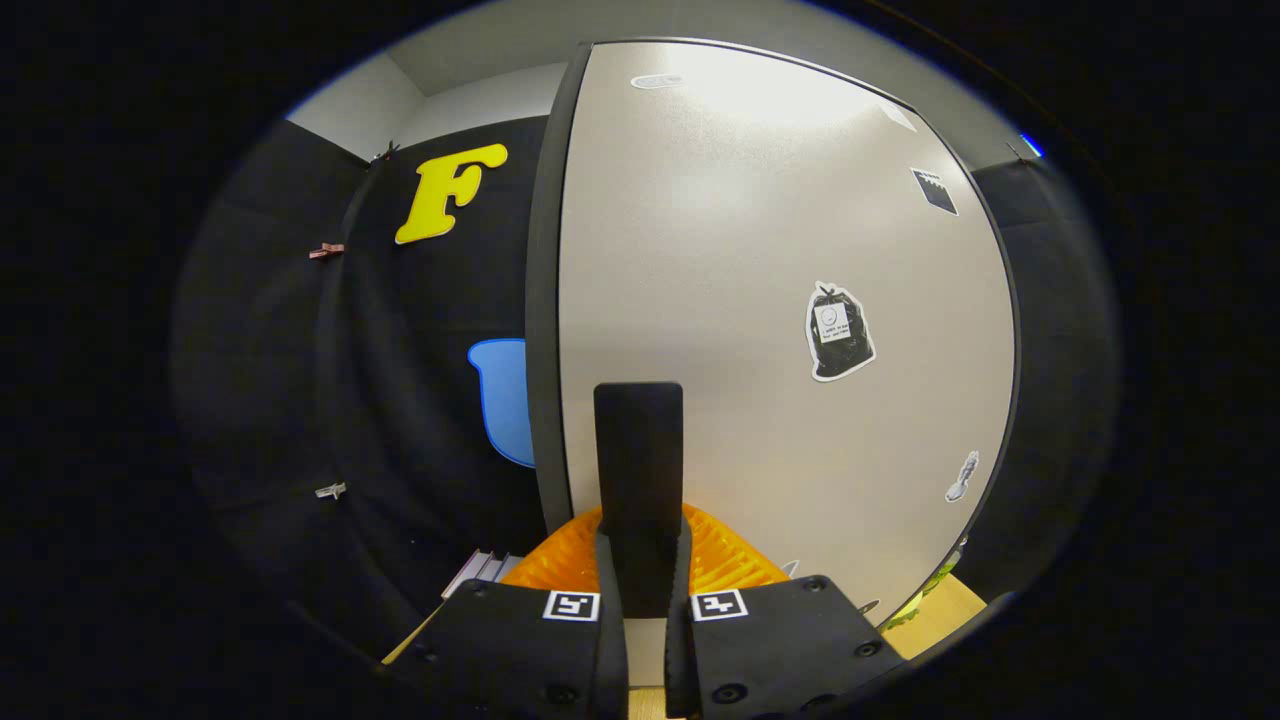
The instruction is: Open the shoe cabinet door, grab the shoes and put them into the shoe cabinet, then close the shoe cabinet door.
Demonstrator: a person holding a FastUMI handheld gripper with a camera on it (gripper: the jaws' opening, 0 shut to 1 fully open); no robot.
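Gripper view: fingers (643,560) pinching the dark handle (638,450) of the cabinet door (760,280) just ahead

A light wooden surface (935,610) shows below the shoe cabinet door (780,300). On it, just beside the door's lower left corner, lie flat grey slats (480,572).
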